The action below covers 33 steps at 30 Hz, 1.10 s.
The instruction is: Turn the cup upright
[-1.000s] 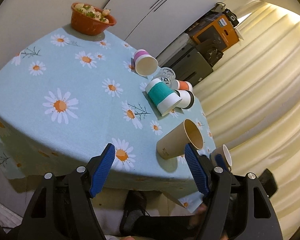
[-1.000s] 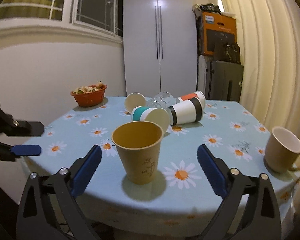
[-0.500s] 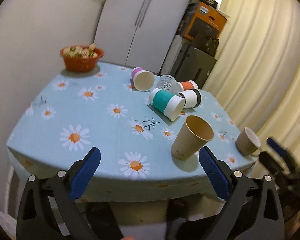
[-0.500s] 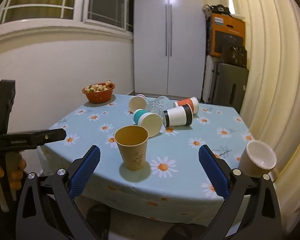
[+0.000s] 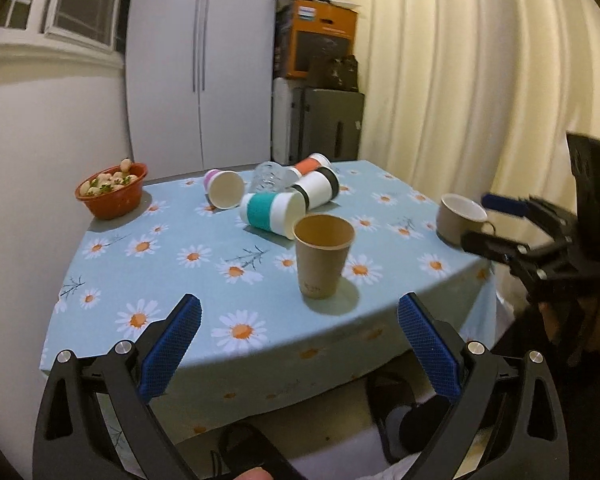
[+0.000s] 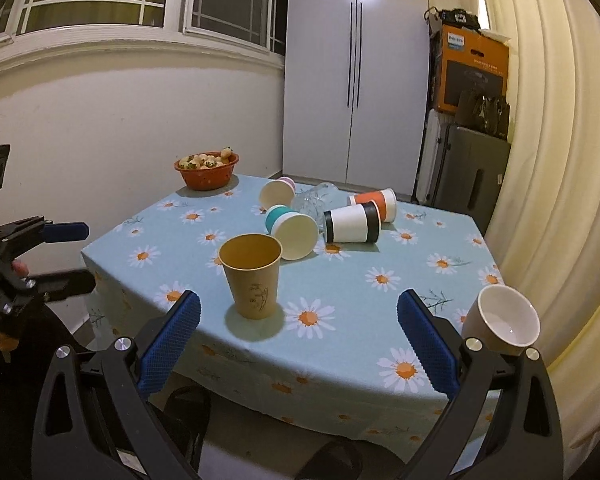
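Standing upright near the table's front edge, the brown cup rested mouth up, touched by nothing. Both grippers hung off the table, left gripper and right gripper each with jaws wide apart and empty. Four cups lay tipped at the cup's 12 o'clock; a mug sat at 3 o'clock.
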Available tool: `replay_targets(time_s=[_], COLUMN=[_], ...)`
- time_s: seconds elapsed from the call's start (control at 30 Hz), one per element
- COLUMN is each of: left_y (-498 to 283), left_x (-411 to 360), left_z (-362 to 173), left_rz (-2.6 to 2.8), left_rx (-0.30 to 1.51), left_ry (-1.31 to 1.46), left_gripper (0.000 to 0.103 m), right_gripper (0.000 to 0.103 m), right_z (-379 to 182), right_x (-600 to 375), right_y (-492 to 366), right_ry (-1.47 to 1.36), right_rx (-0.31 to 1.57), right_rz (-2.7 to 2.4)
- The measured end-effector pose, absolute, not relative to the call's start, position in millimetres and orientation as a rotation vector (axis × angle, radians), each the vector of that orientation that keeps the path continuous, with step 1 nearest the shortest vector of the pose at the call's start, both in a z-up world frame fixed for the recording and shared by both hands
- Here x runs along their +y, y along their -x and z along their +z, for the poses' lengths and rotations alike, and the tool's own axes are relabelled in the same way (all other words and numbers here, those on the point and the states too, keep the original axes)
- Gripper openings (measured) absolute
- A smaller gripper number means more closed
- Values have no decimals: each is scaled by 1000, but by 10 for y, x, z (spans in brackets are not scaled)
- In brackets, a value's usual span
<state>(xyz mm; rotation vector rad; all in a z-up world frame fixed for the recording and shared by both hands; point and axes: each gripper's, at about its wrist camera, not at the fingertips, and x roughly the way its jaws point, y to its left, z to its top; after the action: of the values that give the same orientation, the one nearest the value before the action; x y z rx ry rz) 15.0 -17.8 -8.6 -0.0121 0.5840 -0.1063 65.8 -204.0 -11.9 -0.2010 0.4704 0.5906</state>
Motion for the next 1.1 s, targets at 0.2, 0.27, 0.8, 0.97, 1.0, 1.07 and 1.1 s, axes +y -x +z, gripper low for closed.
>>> replay_targets(time_s=[0.2, 0.27, 0.8, 0.97, 1.0, 1.07, 1.1], left_y=[-101, -81, -85, -85, -82, -86, -86], left_x=[-138, -124, -145, -146, -145, -143, -141], left_z=[-120, -110, -121, -118, -116, -118, -118], left_rz=[-94, -92, -93, -92, -93, -93, -94], left_rx=[573, 557, 566, 565, 564, 565, 565], left_ry=[62, 73, 59, 58, 58, 60, 61], left_gripper=[96, 96, 96, 96, 96, 96, 96], right_gripper=[98, 98, 98, 98, 98, 98, 98], right_z=[-160, -166, -174, -191, -191, -196, -201], right_x=[-2022, -2020, -2025, -1995, -1992, -1989, -1985], right_y=[-573, -574, -596, -587, -589, -591, -589], right_ry=[219, 221, 222, 235, 236, 231, 231], right_rx=[463, 462, 470, 469, 469, 470, 471], right_rz=[605, 600, 567, 568, 568, 566, 565])
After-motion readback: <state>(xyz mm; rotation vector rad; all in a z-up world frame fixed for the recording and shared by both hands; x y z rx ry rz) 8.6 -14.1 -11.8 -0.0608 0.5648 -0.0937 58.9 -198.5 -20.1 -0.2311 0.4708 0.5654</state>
